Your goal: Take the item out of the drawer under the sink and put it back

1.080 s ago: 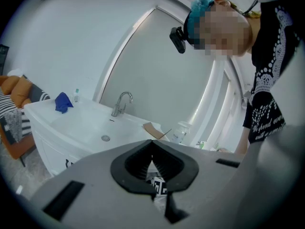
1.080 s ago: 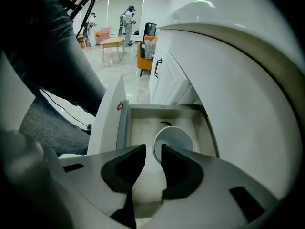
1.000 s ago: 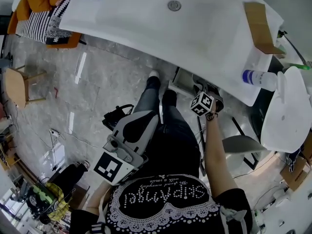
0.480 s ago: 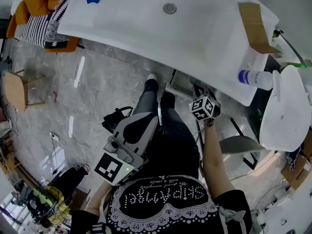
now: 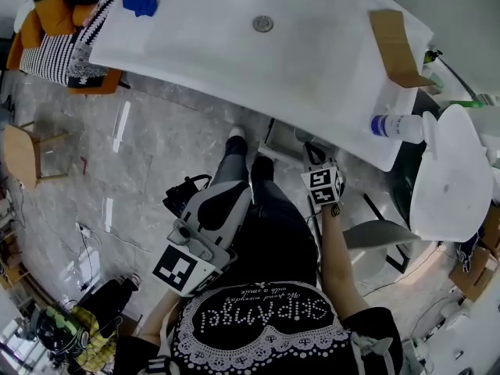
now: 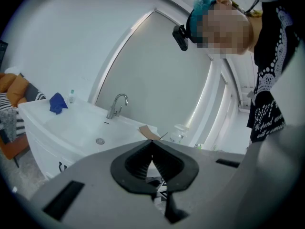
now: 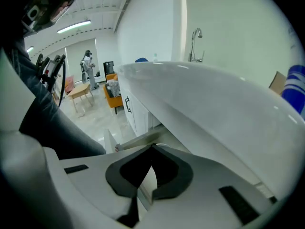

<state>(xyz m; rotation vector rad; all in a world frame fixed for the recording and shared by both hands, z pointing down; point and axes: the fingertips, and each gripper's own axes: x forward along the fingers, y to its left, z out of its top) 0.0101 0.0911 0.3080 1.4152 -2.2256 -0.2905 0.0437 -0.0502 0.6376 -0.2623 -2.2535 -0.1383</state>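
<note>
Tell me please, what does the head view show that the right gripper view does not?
Only the head view shows the drain. Only the right gripper view shows the faucet and a person standing far back. Both show the white sink counter, the cardboard piece and the blue-labelled bottle.

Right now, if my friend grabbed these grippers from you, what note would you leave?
Left gripper: jaws shut, empty, away from the drawer.
Right gripper: jaws just closed, nothing seen between them, at the open drawer under the sink.
Item: not visible.
Done: drawer open.
To do: likely item out, then back; can't tell how far that got.
</note>
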